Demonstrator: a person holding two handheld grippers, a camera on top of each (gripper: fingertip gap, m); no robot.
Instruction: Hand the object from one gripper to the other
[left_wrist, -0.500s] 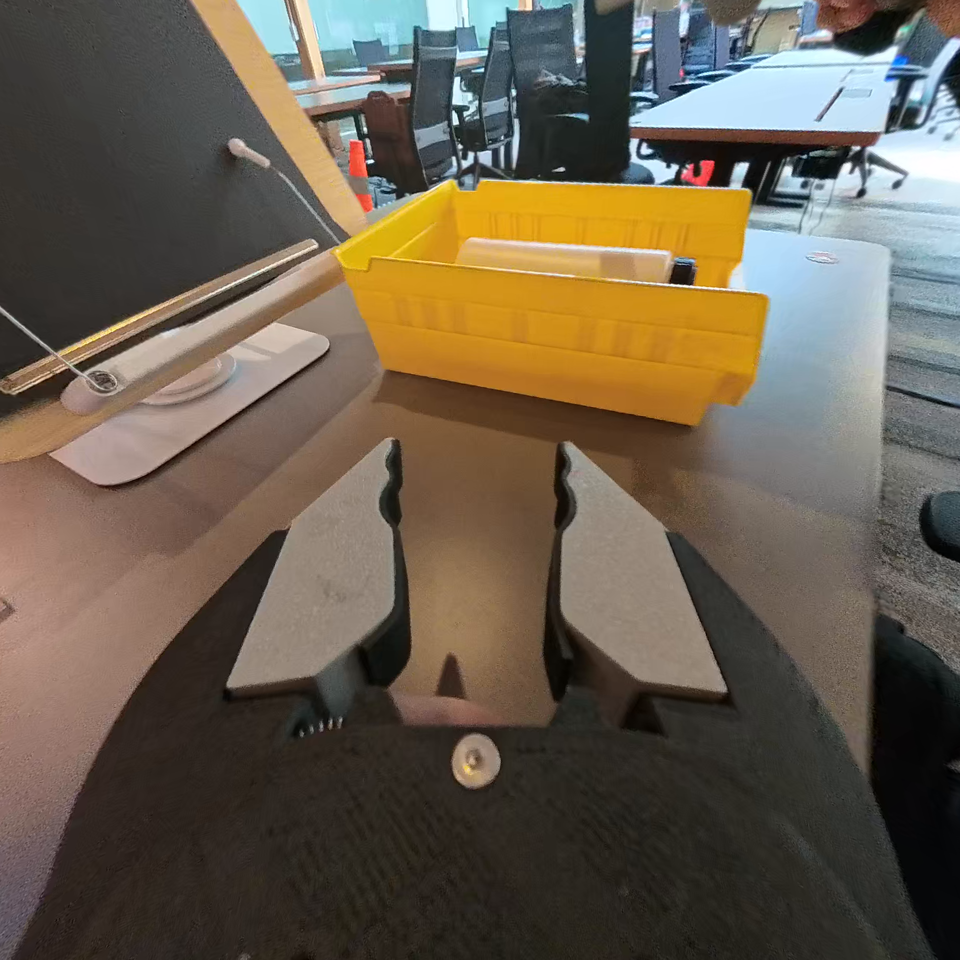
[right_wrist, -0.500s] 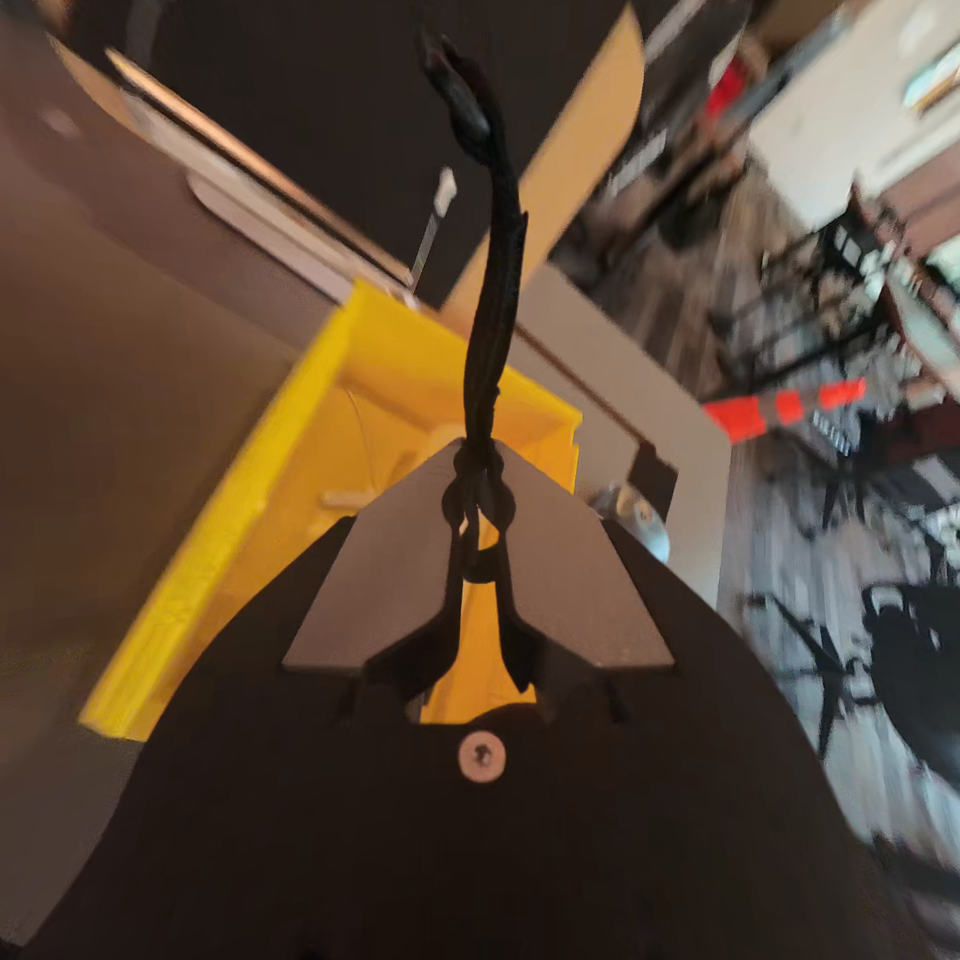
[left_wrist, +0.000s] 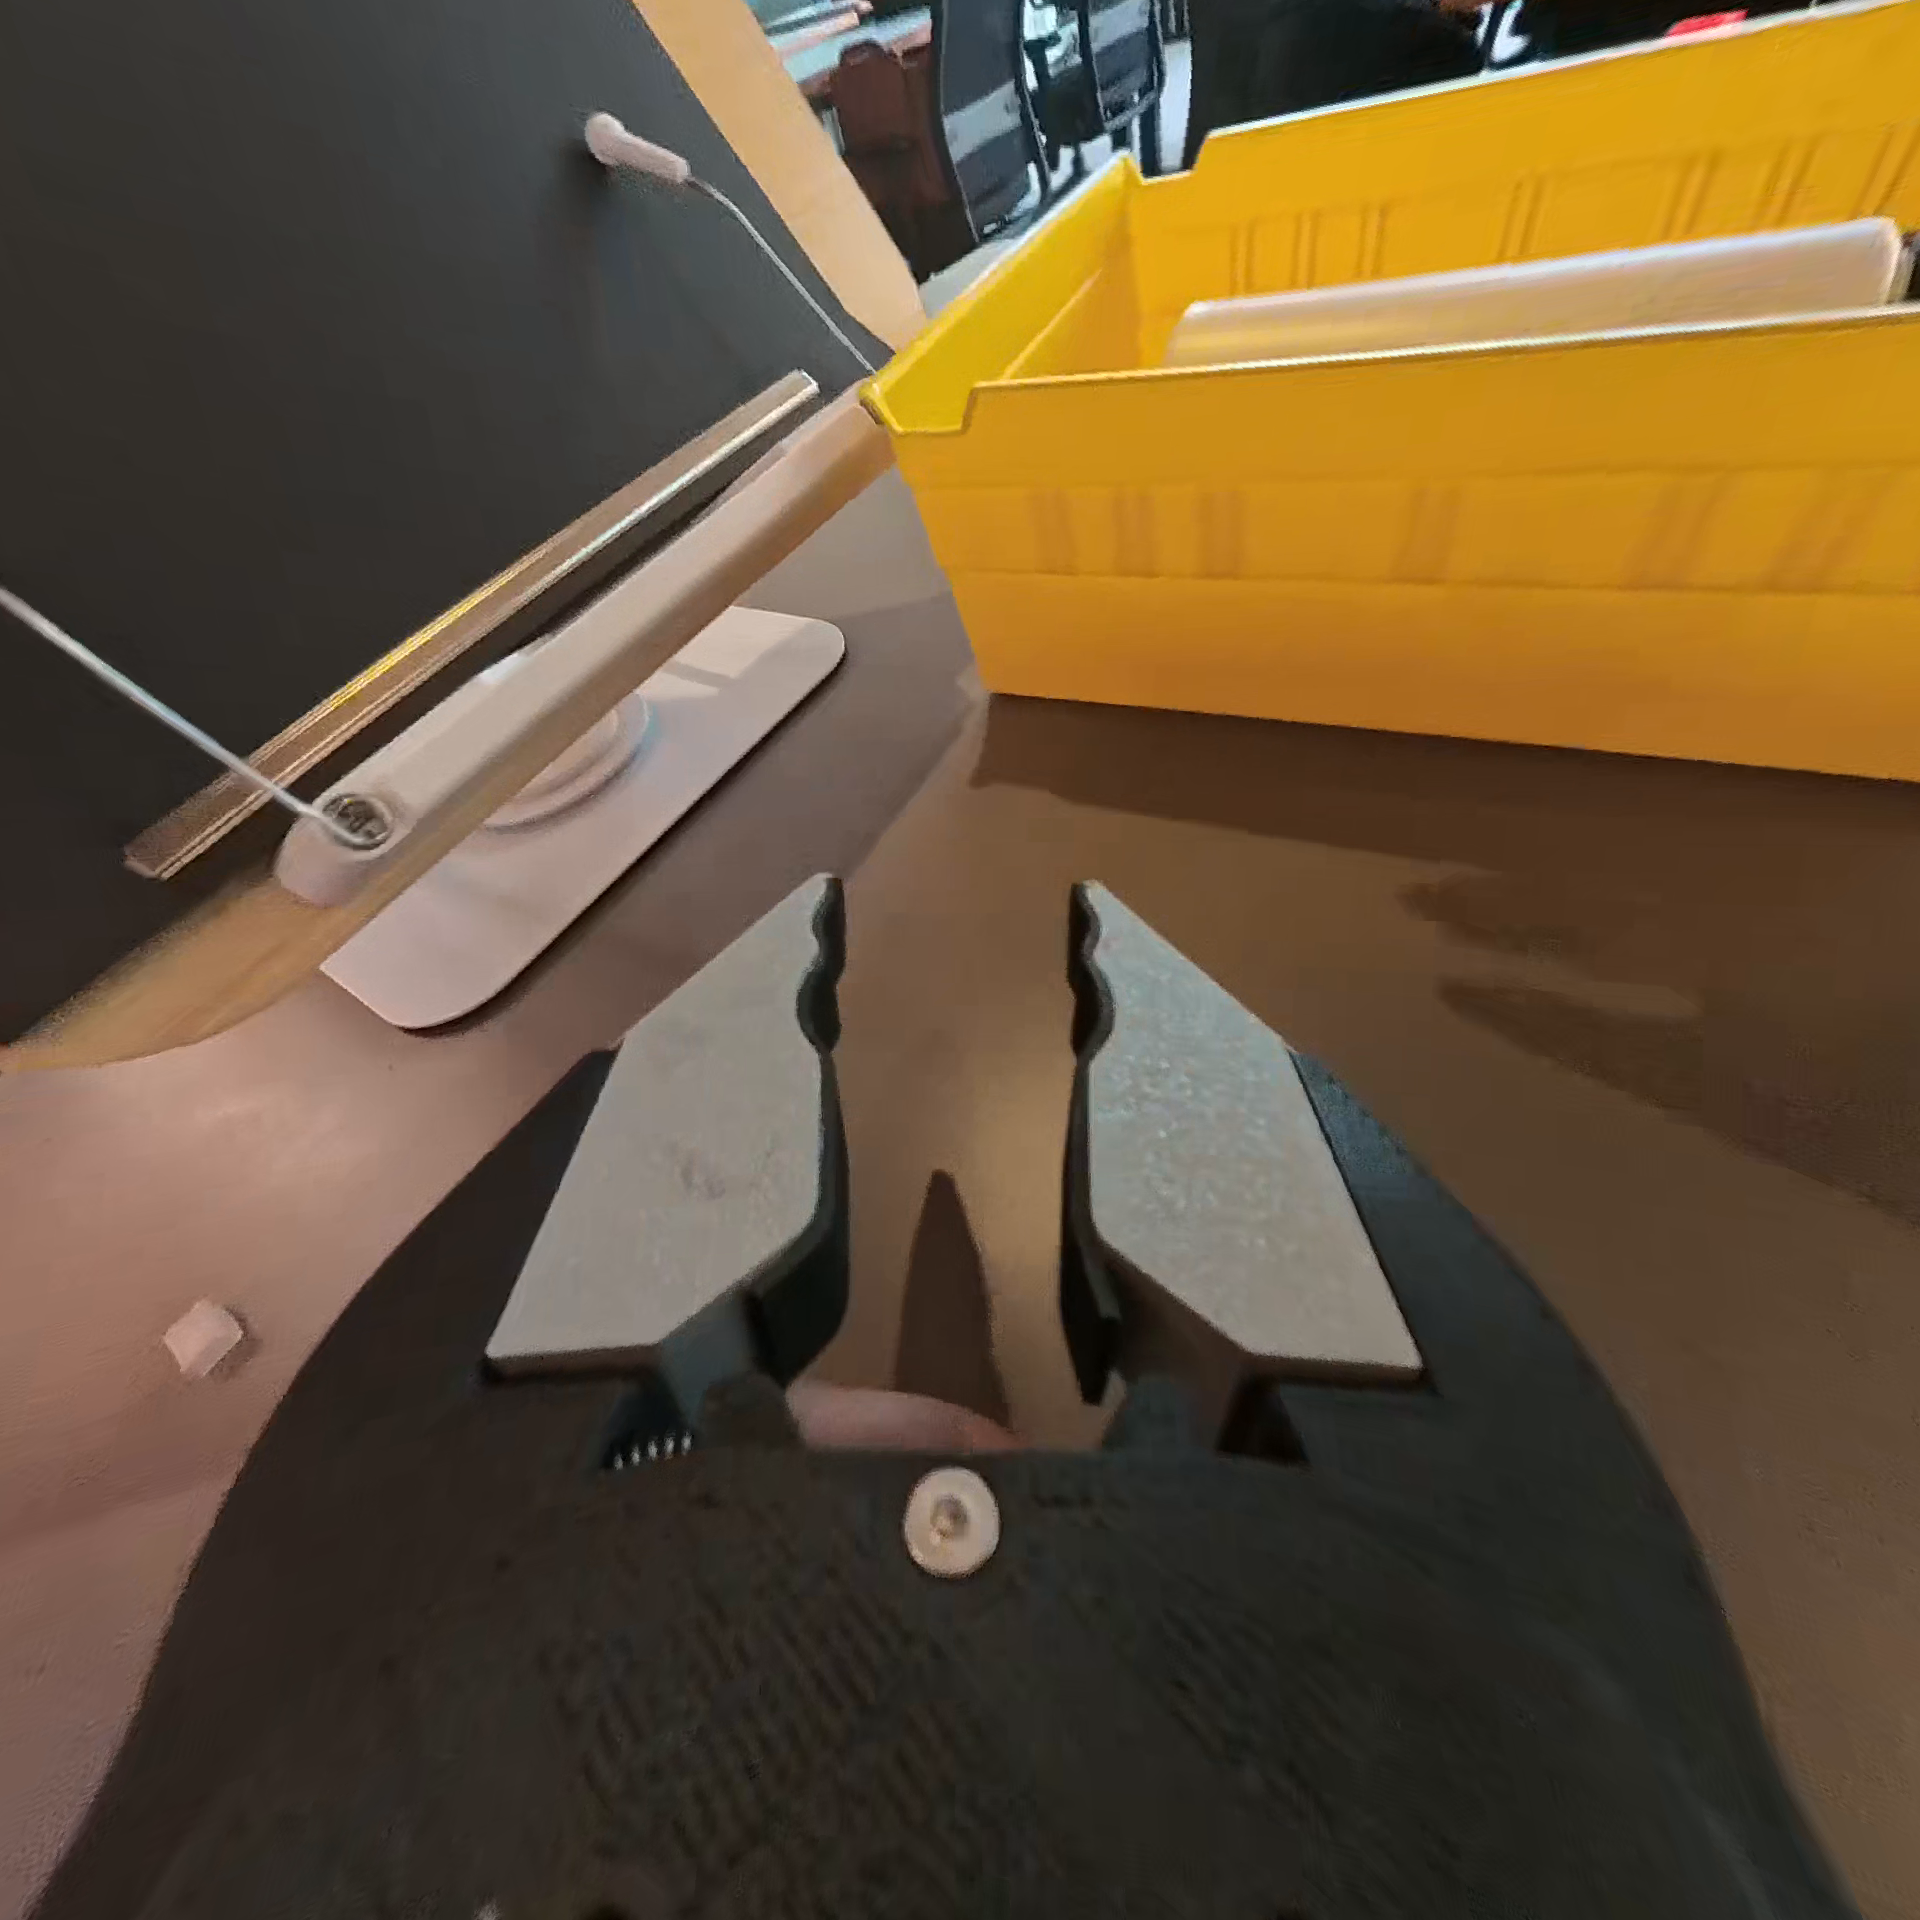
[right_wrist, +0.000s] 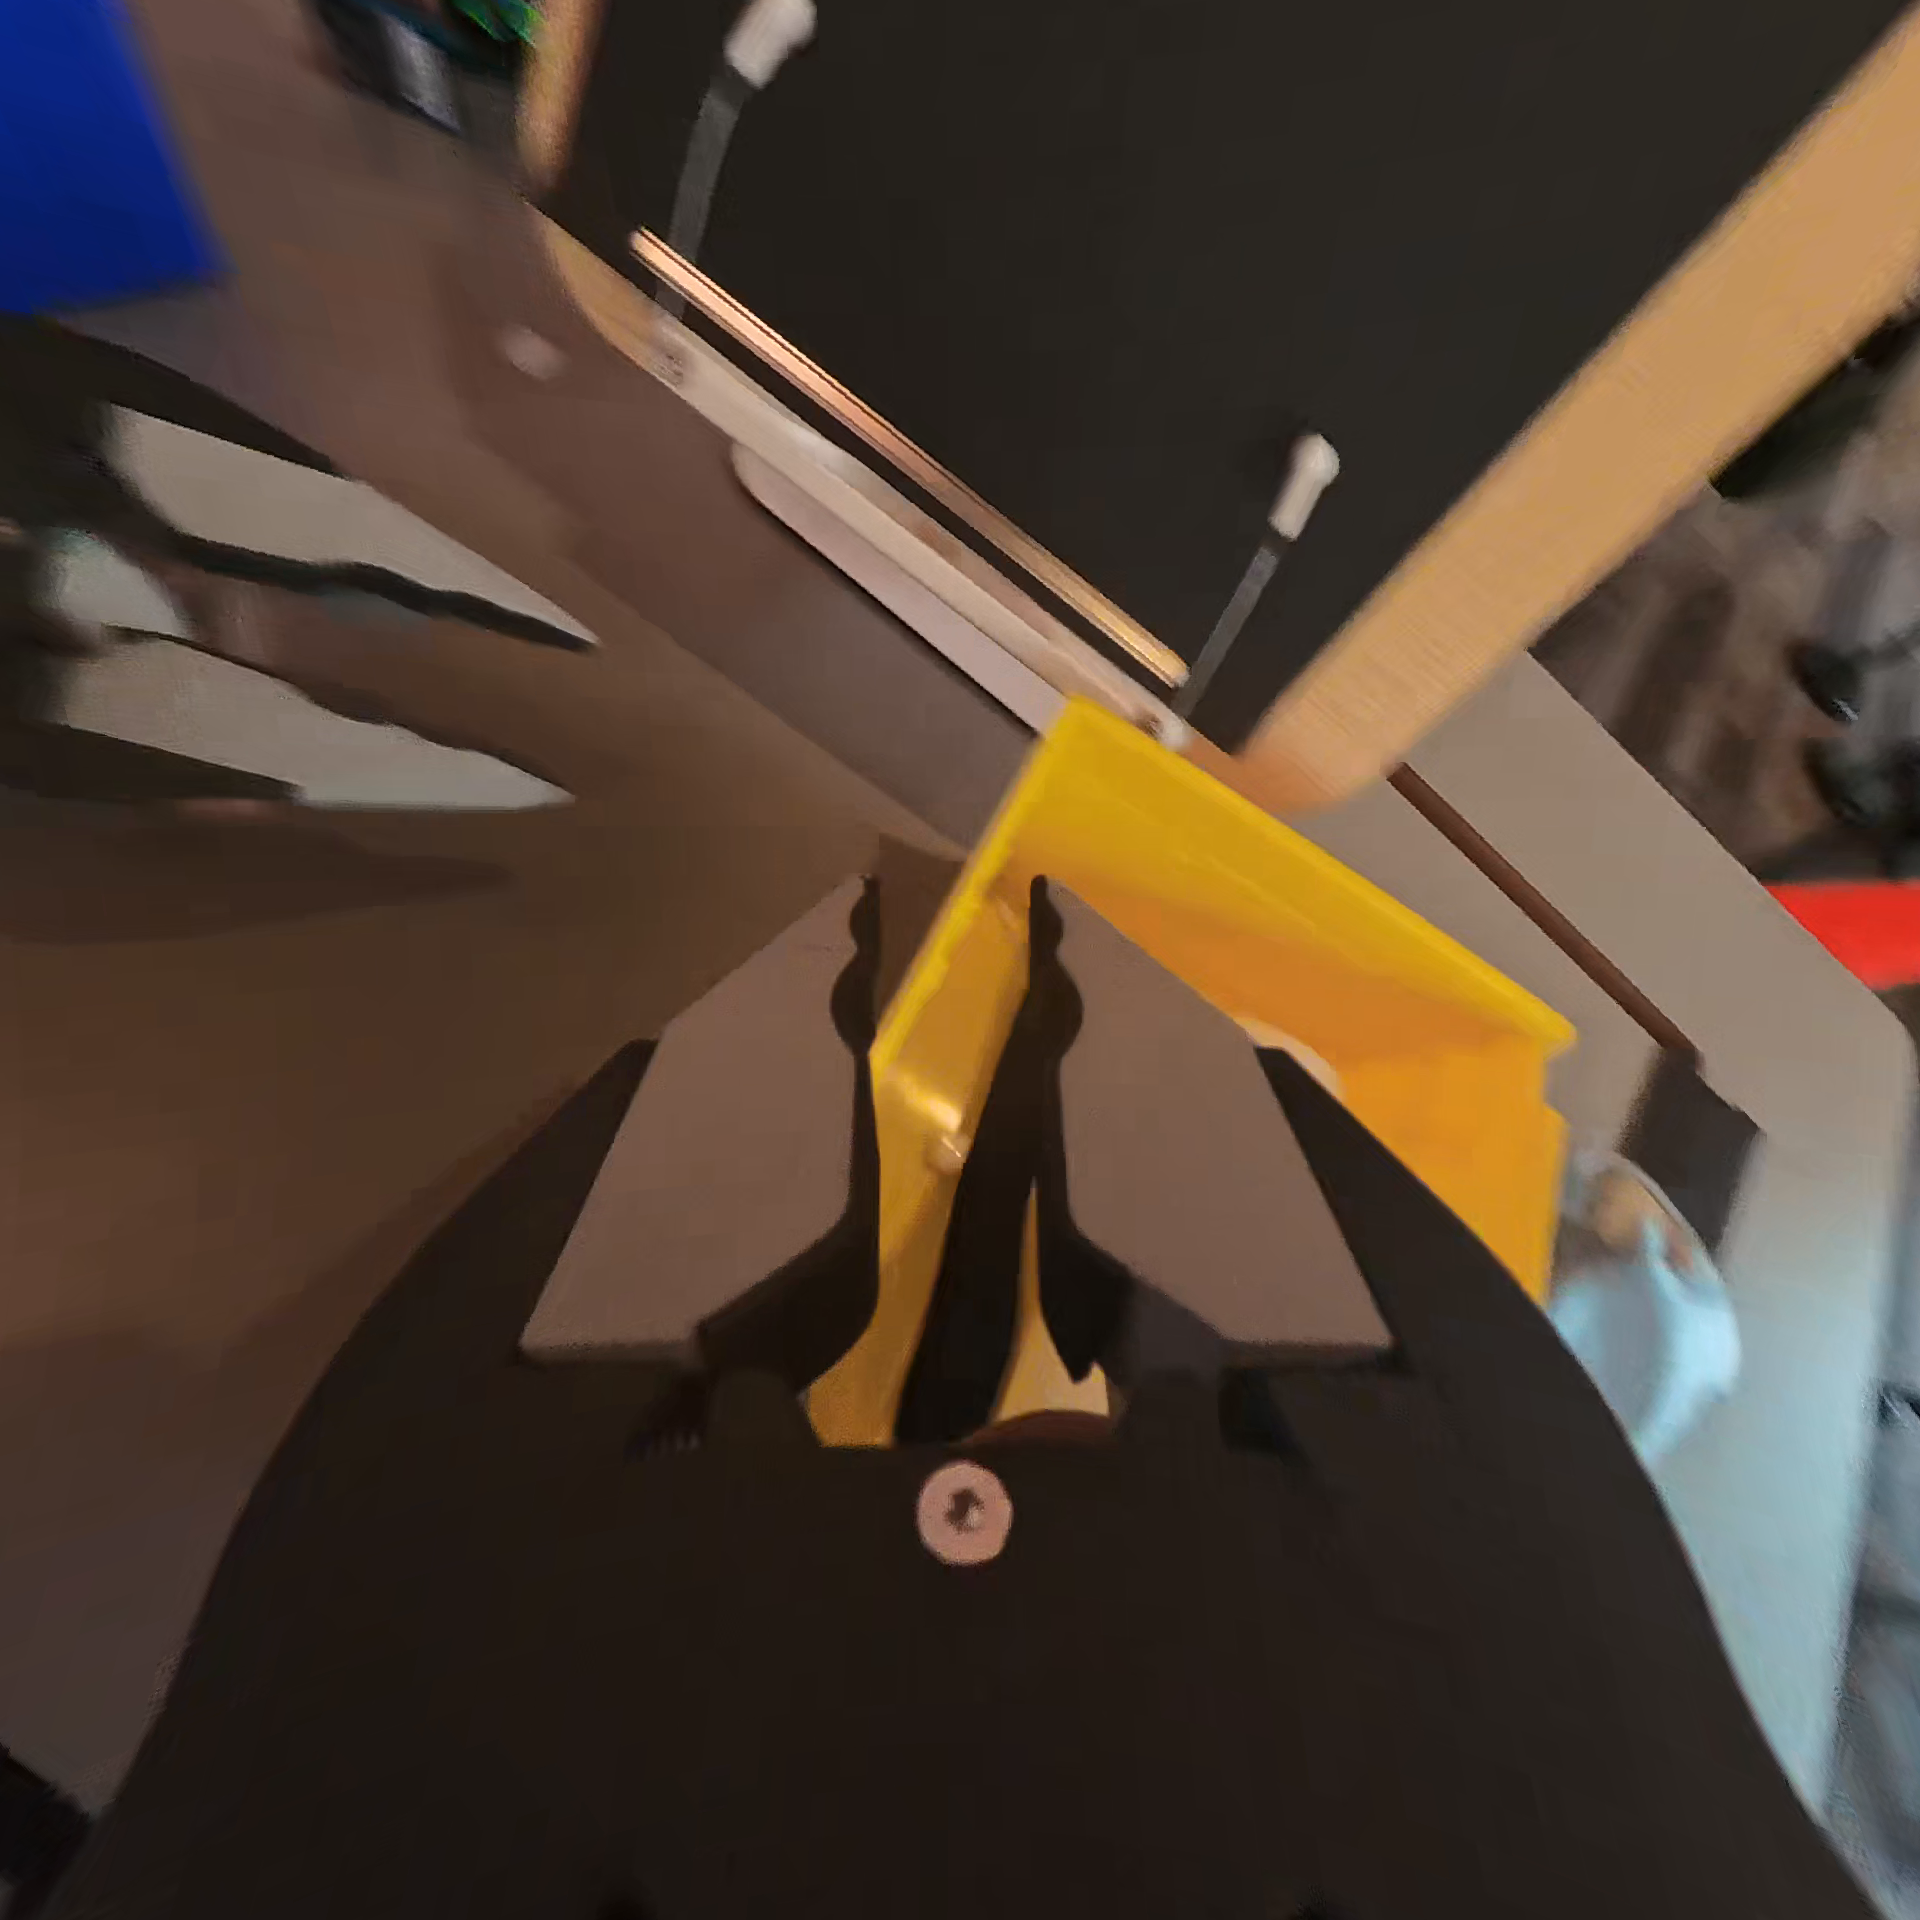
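My left gripper (left_wrist: 956, 904) is open and empty, low over the brown table (left_wrist: 1455, 1039), a short way in front of the yellow bin (left_wrist: 1455, 582). A pale roll (left_wrist: 1507, 301) lies in the bin. My right gripper (right_wrist: 953, 904) is open with nothing between its fingers, and it points at the near corner of the yellow bin (right_wrist: 1195, 883). The right wrist view is blurred. The left gripper (right_wrist: 582, 722) shows at the left of that view, open. The black cord does not show in either view.
A black board with a wooden edge (left_wrist: 312, 312) leans on a white base plate (left_wrist: 644, 790) left of the bin, and it shows in the right wrist view too (right_wrist: 1143, 260). A blue thing (right_wrist: 83, 156) sits at the far left. Office chairs stand behind. The grippers' ends are close to 15 cm from one another. From my left tips it is roughly 20 cm to the white base plate (left_wrist: 644, 790); from my right, 25 cm.
My right gripper has opened and the black cord it held is gone from view; its view has swung toward the board. My left gripper has moved forward, closer to the bin and board.
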